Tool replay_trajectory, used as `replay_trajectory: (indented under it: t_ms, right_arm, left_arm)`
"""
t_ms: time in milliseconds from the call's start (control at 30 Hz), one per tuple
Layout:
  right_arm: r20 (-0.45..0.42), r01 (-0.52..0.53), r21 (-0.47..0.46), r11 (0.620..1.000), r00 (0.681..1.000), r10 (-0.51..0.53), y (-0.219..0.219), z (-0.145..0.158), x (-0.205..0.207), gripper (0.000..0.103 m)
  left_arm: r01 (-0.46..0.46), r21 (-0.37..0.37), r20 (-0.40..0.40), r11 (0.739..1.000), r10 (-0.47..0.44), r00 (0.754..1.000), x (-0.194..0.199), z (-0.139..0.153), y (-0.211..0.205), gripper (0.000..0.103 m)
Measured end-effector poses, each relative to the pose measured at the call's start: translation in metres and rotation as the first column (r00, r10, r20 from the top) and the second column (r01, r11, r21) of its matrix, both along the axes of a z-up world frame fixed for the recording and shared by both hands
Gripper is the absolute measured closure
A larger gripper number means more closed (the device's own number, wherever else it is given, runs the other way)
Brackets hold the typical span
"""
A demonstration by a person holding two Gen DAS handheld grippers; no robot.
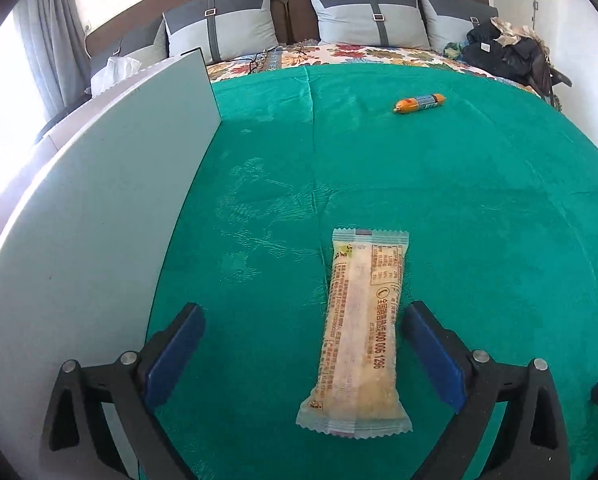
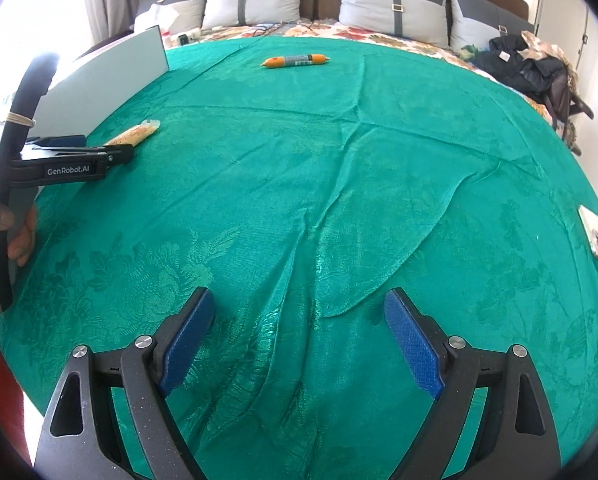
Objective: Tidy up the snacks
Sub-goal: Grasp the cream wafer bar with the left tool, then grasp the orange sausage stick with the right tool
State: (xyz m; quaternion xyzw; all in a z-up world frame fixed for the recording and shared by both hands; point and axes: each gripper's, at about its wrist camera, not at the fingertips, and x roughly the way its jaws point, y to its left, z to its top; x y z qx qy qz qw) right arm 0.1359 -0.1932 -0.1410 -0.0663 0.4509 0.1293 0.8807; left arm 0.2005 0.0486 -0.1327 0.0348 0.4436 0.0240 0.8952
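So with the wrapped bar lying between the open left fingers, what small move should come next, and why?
Probably lift the left gripper clear of the wrapped bar. Its jaws stand wide and neither pad touches the wrapper, which lies flat on the green cloth beside the white board. The orange sausage still lies alone farther up the bed, so it looks like the next pick.

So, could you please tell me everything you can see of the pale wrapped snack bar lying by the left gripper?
The snack bar is a long flat packet in pale yellowish, part-clear film with crimped ends and dark printed text with a phone number. It lies flat on the green cloth, lengthwise between the open fingers of the left gripper, closer to one than the other. Neither pad touches it; only the cloth does. A white board stands nearby.
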Motion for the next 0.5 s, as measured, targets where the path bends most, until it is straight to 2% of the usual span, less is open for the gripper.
replay_trajectory:
  t_ms: [133,267,333,500]
  right_arm:
    - [-0.046,0.004,0.003,1.000,0.999,-0.004,-0.005,0.004,0.005,0.015]
    - [-0.069,0.131,0.173,0.976,0.990,-0.121,-0.029,0.020,0.030,0.015]
    - [-0.088,0.162,0.226,0.961,0.985,-0.145,-0.032,0.030,0.063,0.015]
    - [-0.143,0.195,0.319,0.927,0.977,-0.157,-0.006,0.052,0.185,0.016]
  left_arm:
    - [-0.012,-0.082,-0.026,0.997,0.010,1.000,0.007,-0.004,0.011,0.000]
    - [-0.011,-0.085,-0.025,0.996,0.009,1.000,0.006,-0.005,0.011,0.000]
    - [-0.010,-0.085,-0.025,0.996,0.008,1.000,0.005,-0.005,0.010,0.000]
    - [-0.011,-0.085,-0.025,0.996,0.008,1.000,0.005,-0.004,0.010,0.000]
